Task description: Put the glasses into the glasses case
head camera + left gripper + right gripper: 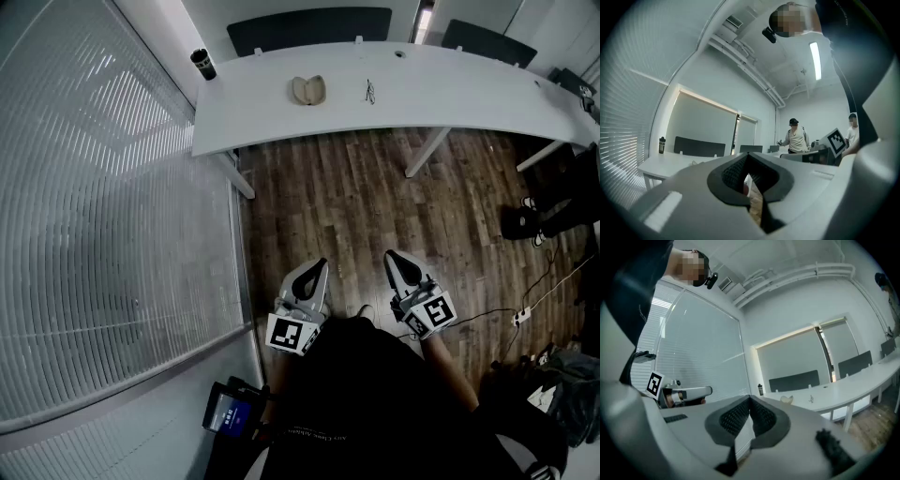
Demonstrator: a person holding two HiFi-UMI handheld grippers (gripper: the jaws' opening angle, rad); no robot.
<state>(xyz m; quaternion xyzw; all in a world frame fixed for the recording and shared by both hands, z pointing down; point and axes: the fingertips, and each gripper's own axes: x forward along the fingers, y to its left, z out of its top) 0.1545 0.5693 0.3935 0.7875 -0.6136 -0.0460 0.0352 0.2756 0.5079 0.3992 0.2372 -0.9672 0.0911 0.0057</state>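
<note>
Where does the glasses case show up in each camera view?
Head view: glasses case at top centre, open on the white table.
Left gripper view: not clearly made out.
Right gripper view: the case just right of centre, on the table.
Shared landmark: the dark bottle at the table's end, far left in the left gripper view, near centre in the right.

This is an office. A long white desk (281, 122) with dark chairs (309, 26) behind it stands on a wood-plank floor (347, 206), beside slatted window blinds (103, 206).
</note>
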